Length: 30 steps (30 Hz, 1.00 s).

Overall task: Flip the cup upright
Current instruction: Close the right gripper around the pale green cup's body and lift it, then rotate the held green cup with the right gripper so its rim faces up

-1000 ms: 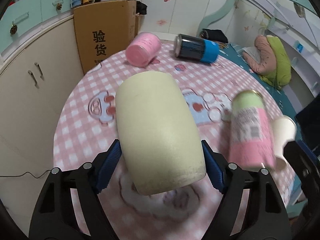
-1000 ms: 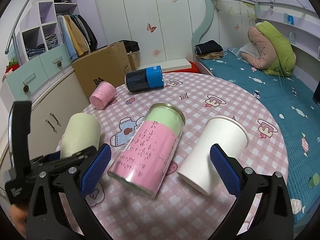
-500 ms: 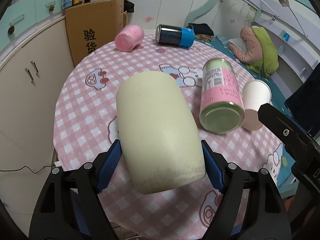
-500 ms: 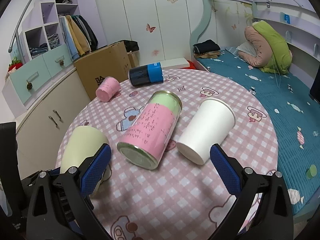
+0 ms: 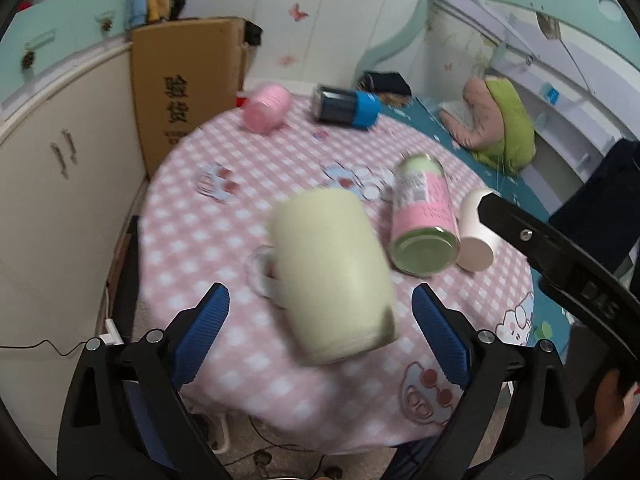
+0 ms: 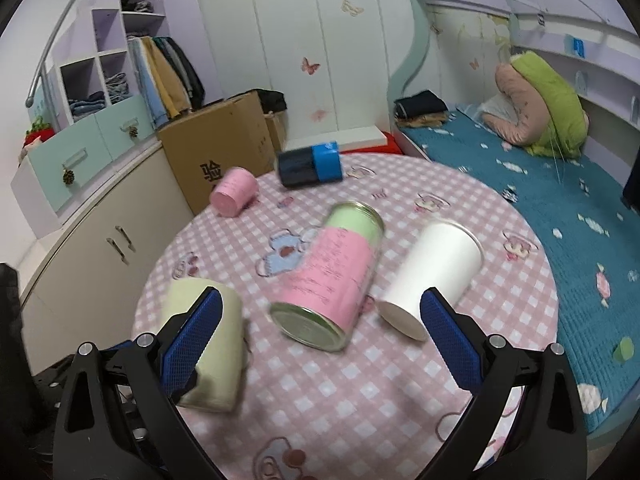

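Right now the pale yellow-green mug [image 5: 334, 276] is a plain, matte cylinder with a light handle loop sticking out toward its left in the left wrist view, and it is smeared by motion blur, so its rim and edges are soft. It sits over the near edge of the round table [image 5: 192, 240] with the pink checked cloth, between the spread fingers of the left hand-held gripper [image 5: 320, 334], whose blue pads stand clear of both sides of the mug, so that gripper is released and grips nothing. The mug's long axis runs tilted, one end toward the camera and lower right, the other end up and away; which end is the mouth cannot be made out. In the right wrist view the mug [image 6: 212, 364] appears at lower left, partly covered by the left finger of the right hand-held gripper [image 6: 320, 334], which is also spread wide with nothing between its pads. Whether the mug touches the cloth cannot be told. Beyond it lie a pink and green tin can [image 6: 332, 276] on its side, and just beside it a white paper cup [image 6: 432, 276], also on its side. Farther back lie a small pink cup [image 5: 266, 108] and a dark blue can [image 5: 346, 106], both tipped over.
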### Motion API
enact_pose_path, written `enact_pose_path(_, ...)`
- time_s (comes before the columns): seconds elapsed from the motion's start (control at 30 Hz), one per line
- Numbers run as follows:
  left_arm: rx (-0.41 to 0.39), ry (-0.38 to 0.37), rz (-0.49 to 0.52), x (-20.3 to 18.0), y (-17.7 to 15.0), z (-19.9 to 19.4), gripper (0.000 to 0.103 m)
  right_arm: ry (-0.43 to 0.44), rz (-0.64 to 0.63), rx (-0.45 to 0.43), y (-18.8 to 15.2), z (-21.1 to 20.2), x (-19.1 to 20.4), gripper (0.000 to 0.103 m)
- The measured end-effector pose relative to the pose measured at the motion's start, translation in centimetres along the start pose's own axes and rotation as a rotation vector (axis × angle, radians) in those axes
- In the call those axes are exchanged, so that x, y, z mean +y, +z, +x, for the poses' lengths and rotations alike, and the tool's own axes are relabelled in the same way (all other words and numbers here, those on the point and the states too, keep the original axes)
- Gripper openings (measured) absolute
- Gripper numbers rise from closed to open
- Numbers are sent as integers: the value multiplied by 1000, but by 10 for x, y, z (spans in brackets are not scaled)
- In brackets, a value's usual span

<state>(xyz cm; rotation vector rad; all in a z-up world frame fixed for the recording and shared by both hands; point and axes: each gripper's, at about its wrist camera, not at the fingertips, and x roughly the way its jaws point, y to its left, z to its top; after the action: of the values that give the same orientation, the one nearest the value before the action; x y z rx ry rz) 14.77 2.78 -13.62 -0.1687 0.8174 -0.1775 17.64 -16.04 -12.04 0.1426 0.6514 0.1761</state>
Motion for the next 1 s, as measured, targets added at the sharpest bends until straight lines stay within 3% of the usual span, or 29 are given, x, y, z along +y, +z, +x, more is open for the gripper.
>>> enact_pose_path(0.2, -50, 196, -45, 50, 3, -20, 94, 110, -69, 123, 2, 38, 46, 96)
enact_pose_path(0.37, -19, 190, -87, 74, 4, -9, 94, 166, -88, 273, -6, 77, 74, 96)
enact_pose_path(0.6, 4, 161, -87, 85, 1, 0, 94, 134, -110, 372, -9, 109, 85, 96)
enact_pose_path(0.7, 2, 157, -87, 89, 3, 1, 94, 139, -121, 392, -13, 119, 88, 95)
enact_pose_path(0.83, -6, 145, -97, 92, 6, 3, 94, 146, -144, 385, -13, 122, 92, 77)
enact_pose_path(1.0, -21, 152, -101, 94, 14, 5, 94, 147, -174, 332, -4, 116, 94, 77)
